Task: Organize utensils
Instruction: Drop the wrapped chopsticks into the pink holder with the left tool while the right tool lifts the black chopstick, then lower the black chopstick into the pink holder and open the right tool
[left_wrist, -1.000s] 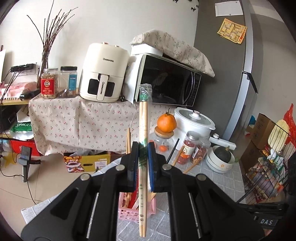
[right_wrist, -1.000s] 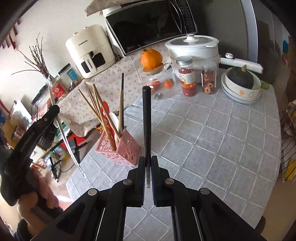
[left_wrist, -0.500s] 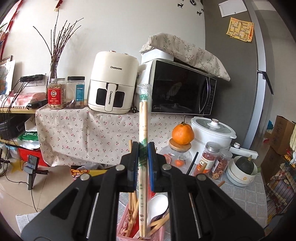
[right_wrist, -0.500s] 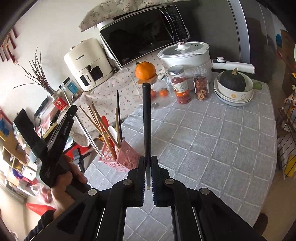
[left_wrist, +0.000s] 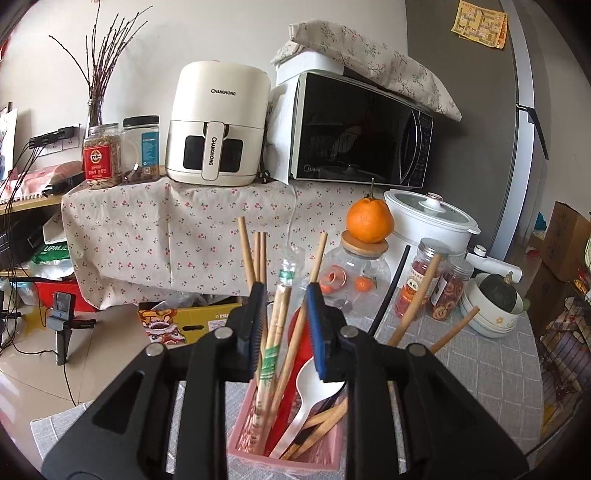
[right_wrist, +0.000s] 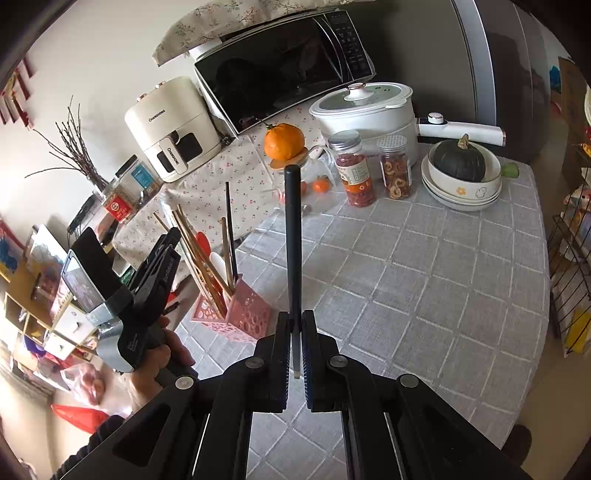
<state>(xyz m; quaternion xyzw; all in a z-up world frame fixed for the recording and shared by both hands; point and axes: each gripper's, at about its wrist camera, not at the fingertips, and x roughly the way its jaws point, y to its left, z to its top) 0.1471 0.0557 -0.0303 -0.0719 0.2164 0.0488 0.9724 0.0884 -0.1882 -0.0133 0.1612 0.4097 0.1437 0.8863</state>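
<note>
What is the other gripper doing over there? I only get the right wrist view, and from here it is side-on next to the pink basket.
Observer: In the left wrist view, the left gripper has its jaws open, right above the pink basket.
Operator: Is anything between them?
Observer: A wrapped pair of chopsticks with green print stands in the basket, leaning in the gap between the jaws.
Operator: What else is inside?
Observer: A white plastic spoon stands bowl-up, its handle down among wooden chopsticks.
</note>
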